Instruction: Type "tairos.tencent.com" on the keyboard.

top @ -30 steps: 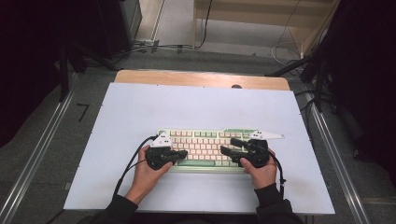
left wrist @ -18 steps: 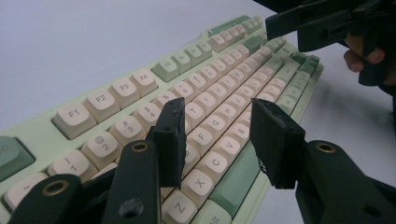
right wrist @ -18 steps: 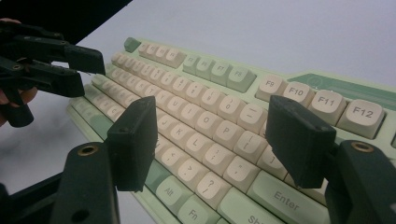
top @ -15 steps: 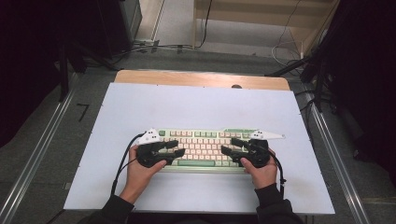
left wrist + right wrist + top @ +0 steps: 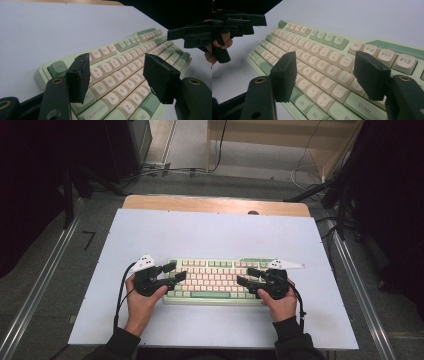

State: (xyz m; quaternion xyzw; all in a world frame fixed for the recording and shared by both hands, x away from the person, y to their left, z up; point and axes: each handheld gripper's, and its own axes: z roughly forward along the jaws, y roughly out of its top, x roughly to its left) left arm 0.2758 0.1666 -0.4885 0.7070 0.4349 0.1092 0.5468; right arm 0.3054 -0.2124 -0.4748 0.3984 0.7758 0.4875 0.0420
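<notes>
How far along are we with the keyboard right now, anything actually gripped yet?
Done: the keyboard lies flat on the white table, square to the person. In hand: the left claw hovers over its left end, jaws just opened, nothing between them but keys below. The right claw hovers open over the right end, near the Enter side. Left: nothing is gripped; either claw must still come down on the keyboard.

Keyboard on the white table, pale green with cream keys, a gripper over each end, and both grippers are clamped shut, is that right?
Not quite: both grippers are open. In the left gripper view the left gripper has its jaws spread, just opened, nothing between them, above the keyboard. The right gripper view shows the right gripper open too. The rest holds.
</notes>
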